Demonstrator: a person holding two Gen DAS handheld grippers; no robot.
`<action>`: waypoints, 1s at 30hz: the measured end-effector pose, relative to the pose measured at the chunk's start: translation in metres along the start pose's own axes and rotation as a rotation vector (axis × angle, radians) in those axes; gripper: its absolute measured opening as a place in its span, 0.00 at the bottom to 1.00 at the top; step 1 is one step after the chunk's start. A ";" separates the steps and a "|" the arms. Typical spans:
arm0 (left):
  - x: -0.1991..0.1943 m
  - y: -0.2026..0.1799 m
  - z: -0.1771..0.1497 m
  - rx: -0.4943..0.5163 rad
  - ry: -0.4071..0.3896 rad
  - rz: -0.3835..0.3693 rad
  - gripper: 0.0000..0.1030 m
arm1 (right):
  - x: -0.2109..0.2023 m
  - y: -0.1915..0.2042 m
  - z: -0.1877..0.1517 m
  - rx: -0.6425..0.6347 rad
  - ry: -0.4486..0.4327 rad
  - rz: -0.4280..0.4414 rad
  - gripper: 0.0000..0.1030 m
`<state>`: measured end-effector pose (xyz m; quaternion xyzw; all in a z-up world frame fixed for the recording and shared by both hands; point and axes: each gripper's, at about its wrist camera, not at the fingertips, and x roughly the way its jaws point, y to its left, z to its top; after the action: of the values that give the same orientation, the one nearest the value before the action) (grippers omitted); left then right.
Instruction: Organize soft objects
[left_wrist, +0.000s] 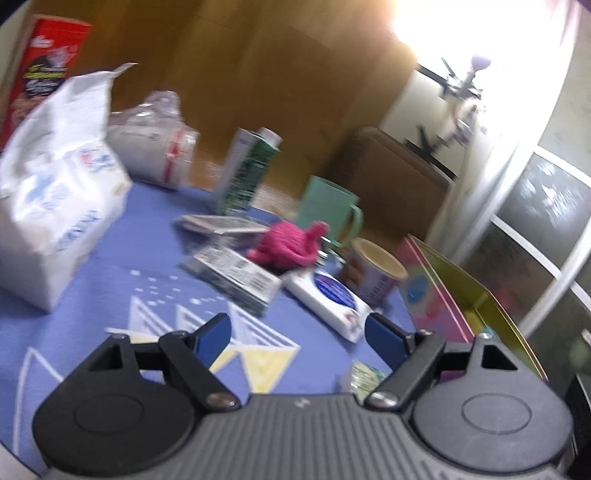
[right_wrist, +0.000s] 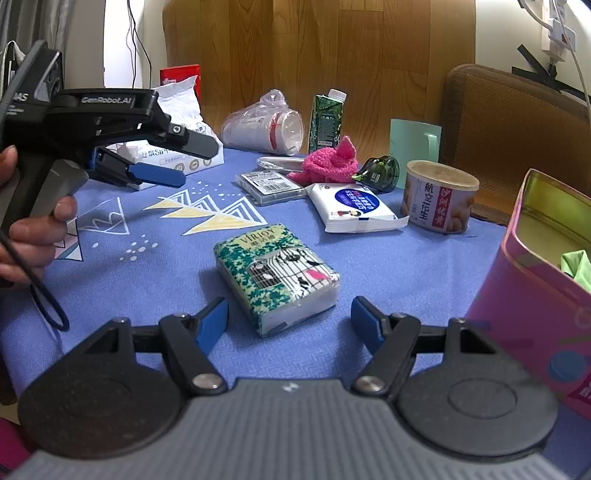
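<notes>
A green patterned tissue pack (right_wrist: 277, 273) lies on the blue cloth just ahead of my open, empty right gripper (right_wrist: 290, 323). A pink fuzzy sock (right_wrist: 328, 164) lies further back; it also shows in the blurred left wrist view (left_wrist: 291, 243). A white wet-wipe pack (right_wrist: 354, 206) lies beside it (left_wrist: 328, 295). A pink tin (right_wrist: 535, 280) with a green cloth (right_wrist: 578, 266) inside stands at the right. My left gripper (left_wrist: 299, 332) is open and empty above the cloth; it shows in the right wrist view (right_wrist: 188, 160) at left.
A peanut can (right_wrist: 439, 195), tape dispenser (right_wrist: 380, 171), green mug (right_wrist: 415, 138), drink carton (right_wrist: 327, 118), bagged cups (right_wrist: 266, 127), a flat plastic case (right_wrist: 269, 182), a large white bag (right_wrist: 173, 147) and a red box (right_wrist: 181, 75) stand on the table. A brown chair (right_wrist: 513, 129) is behind.
</notes>
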<state>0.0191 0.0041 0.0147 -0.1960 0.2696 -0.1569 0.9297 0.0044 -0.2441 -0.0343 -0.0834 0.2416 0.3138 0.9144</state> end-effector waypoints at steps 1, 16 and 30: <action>0.002 -0.003 -0.001 0.012 0.013 -0.015 0.80 | 0.000 0.000 0.000 0.000 0.001 0.000 0.72; 0.046 -0.049 -0.025 0.156 0.217 -0.073 0.45 | 0.001 0.006 0.002 -0.037 -0.033 -0.008 0.51; 0.109 -0.184 0.015 0.406 0.147 -0.265 0.46 | -0.080 -0.071 0.011 0.057 -0.258 -0.342 0.51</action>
<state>0.0809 -0.1959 0.0614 -0.0270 0.2714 -0.3420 0.8992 -0.0025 -0.3395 0.0150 -0.0566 0.1138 0.1551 0.9797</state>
